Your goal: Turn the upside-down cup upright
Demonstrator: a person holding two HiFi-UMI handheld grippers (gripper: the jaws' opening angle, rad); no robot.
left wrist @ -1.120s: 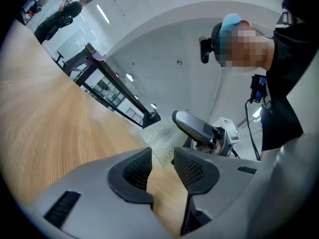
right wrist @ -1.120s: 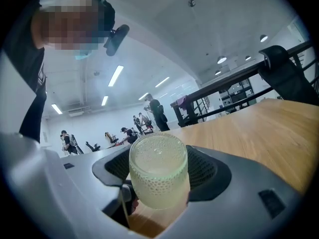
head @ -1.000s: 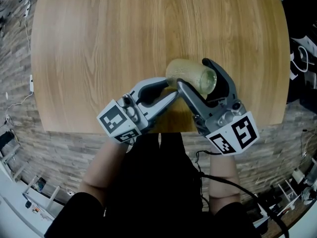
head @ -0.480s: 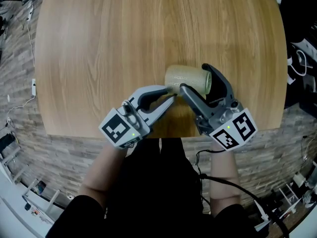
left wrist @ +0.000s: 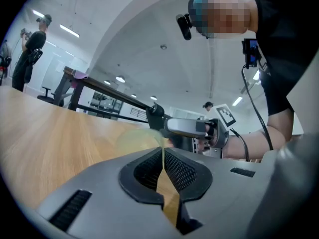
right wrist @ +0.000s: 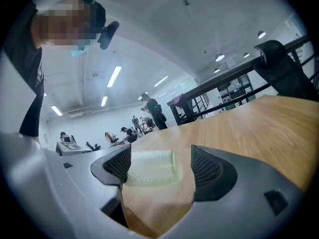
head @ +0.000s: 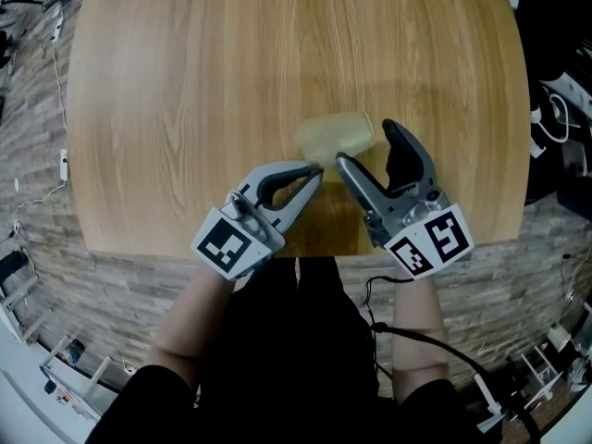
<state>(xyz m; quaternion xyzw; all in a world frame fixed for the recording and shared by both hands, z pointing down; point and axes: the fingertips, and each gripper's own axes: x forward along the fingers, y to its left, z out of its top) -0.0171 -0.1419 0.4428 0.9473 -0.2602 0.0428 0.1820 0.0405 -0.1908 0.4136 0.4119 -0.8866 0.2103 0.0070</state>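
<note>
**As the left jaws nip the cup, the right jaws stand apart**

While the pale translucent cup (head: 335,137) sits blurred on the wooden table (head: 185,81) near its front edge, its posture is unclear. The left gripper (head: 319,169) has just been closing and seems to pinch its thin wall. The right gripper (head: 365,143) gapes loosely round the cup's end.

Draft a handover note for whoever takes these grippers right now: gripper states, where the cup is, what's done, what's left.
Left gripper: jaws just closed to a slit, apparently pinching the cup's wall.
Right gripper: open, cup ahead of its pads, ungripped.
Cup: lying on its side on the table, blurred.
Done: tipped onto its side. Left: stand it upright, release.
</note>
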